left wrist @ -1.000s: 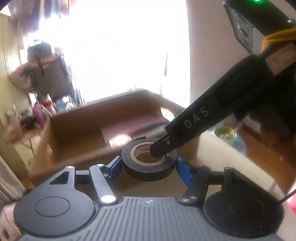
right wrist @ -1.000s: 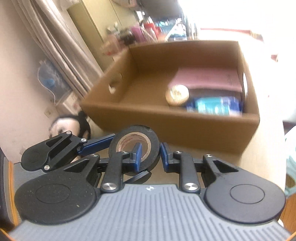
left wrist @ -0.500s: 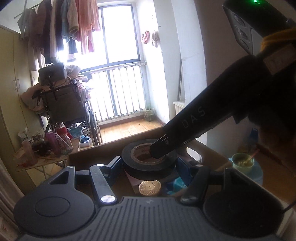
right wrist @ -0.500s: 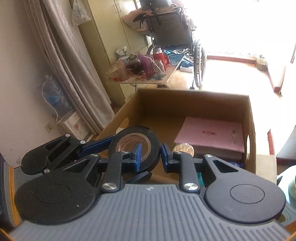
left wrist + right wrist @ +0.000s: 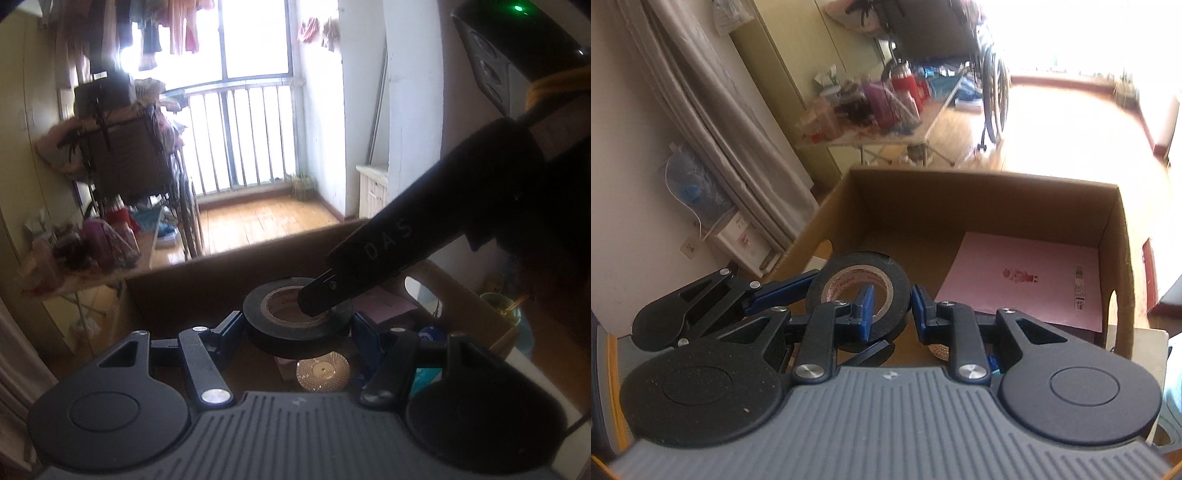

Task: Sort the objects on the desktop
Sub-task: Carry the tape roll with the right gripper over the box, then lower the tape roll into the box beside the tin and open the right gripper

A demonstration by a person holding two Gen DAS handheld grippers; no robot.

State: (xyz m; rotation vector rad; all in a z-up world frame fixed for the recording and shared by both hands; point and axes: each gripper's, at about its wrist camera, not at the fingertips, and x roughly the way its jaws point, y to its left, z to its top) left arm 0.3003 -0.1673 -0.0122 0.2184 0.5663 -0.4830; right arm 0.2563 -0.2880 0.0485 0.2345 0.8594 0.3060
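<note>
The left tongs (image 5: 297, 328) hold out wide blue pads (image 5: 232, 325) on both sides of the black tape roll (image 5: 295, 321). The left pad seems to touch it and the right pad stands a bit off, so I cannot tell if they squeeze it. The right tongs (image 5: 892, 308) pinch the roll's wall: one pad sits inside the hole and one outside. The roll hangs up in the air over the brown box (image 5: 979, 195). Down in the box lie a pink book (image 5: 1027, 280) and a round gold lid (image 5: 323, 374).
</note>
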